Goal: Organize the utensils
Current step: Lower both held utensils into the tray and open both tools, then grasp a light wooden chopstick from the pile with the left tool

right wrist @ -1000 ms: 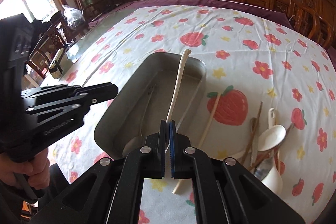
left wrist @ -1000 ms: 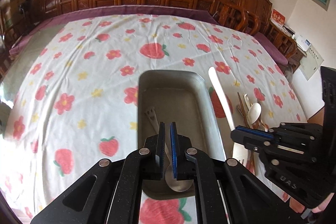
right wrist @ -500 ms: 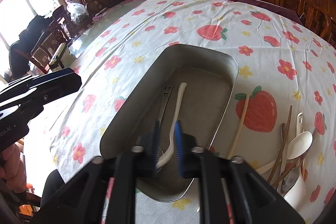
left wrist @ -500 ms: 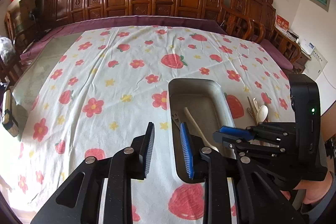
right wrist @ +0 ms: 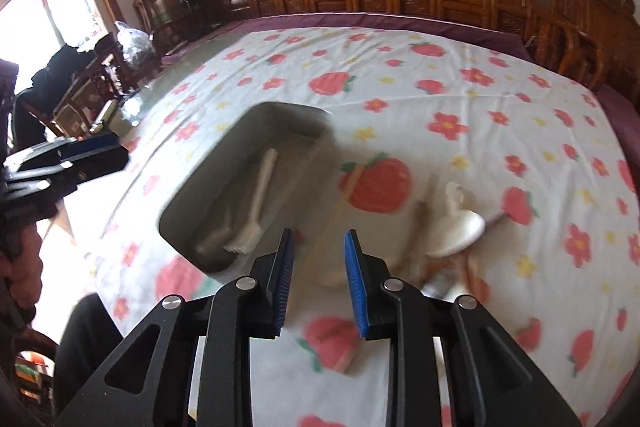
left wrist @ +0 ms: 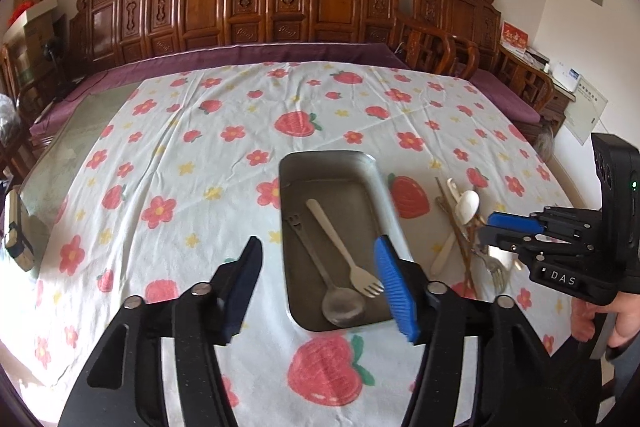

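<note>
Strawberry-print tablecloth (left wrist: 200, 155), carved chairs behind. Two pieces already in the metal tray (left wrist: 332, 163); leftover utensil pile (right wrist: 448, 227) just ahead-right of the right gripper (right wrist: 318, 279), handles running away from it. So right's nearer, parted and empty; left gripper (left wrist: 320, 283) opening, also empty.

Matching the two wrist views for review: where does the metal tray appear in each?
Left wrist: metal tray sits centre, just right of middle, reaching behind the right finger.
Right wrist: tray lies left of centre, above the fingers, blurred.
Shared landmark: the big strawberry print beside the tray's right rim.
</note>
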`<state>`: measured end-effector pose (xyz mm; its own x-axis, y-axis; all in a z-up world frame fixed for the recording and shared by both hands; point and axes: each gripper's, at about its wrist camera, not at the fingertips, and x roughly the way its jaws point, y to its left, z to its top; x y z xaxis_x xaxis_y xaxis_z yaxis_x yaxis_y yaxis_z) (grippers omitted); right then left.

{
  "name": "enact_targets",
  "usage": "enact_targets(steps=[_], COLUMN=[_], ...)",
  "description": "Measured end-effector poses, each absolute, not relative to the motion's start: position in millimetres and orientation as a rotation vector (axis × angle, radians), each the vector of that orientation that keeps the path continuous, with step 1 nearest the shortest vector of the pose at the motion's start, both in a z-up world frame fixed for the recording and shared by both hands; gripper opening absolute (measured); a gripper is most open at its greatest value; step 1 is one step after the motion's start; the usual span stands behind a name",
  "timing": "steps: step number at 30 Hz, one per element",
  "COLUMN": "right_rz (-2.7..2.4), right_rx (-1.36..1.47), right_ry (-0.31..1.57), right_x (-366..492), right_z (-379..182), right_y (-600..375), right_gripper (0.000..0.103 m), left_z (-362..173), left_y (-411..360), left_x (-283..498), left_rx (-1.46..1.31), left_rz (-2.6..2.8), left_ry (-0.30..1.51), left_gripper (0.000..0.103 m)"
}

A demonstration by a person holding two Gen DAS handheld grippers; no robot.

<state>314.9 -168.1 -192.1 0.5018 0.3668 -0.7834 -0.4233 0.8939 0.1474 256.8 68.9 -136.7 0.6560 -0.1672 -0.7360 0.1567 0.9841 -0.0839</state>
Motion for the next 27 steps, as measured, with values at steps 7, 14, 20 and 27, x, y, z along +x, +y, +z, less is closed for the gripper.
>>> enact_targets(steps=[7,14,20,27], right_rz=[0.409,0.403,0.395,0.399], right_rx=[-0.076,-0.082,-0.062,-0.071], right_ry=[0.929,0.930,0.939,0.951], right_x=[284,264,263,268], right_z=[-198,-207,-216,-220], right_y=[-221,-239,-253,-262], right_gripper=[0.028,0.027,0.028,0.027], left_z=[-137,-146,-159,-175], left_y=[31,-15,-47,-64], left_x=[242,241,263,294], left_rx=[0.010,0.066,0.095,0.069], left_rz=[-0.247,-0.296,-0.333,-0.337], left_ry=[0.837,0.877,0.965,1.062], left_gripper=[0.065,0.065,0.055,0.045])
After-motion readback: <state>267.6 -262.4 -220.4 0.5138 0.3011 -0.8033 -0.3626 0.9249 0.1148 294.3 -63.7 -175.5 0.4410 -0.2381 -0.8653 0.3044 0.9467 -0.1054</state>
